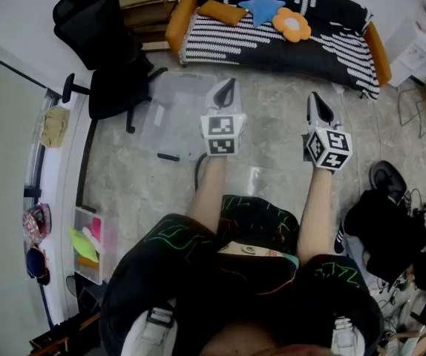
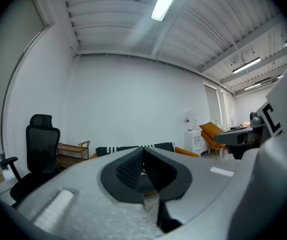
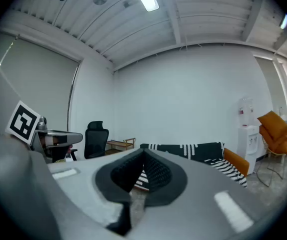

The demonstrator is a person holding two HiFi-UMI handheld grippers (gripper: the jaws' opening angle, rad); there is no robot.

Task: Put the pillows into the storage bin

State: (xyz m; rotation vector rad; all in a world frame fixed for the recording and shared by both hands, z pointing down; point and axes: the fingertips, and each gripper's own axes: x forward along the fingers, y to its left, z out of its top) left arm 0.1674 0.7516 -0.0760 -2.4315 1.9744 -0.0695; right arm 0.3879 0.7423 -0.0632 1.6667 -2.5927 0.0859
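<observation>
Fingertips point(image 2: 131, 170) touching, left gripper point(image 1: 228, 85), right gripper point(image 1: 316, 99) — perhaps three pillows point(image 1: 261, 7) on sofa point(image 1: 272, 48).

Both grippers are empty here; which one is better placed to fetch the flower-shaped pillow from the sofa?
Probably the right. The right gripper points almost straight at the flower pillow on the sofa. The left gripper sits further over, by the clear storage bin. Both pairs of jaws are shut and empty.

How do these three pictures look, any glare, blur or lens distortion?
Head view: evenly lit and sharp, though the sofa bows near the edge. Left gripper view: strong fisheye with black corners, ceiling light blown out. Right gripper view: same fisheye and dark corners, foreground blurred.
</observation>
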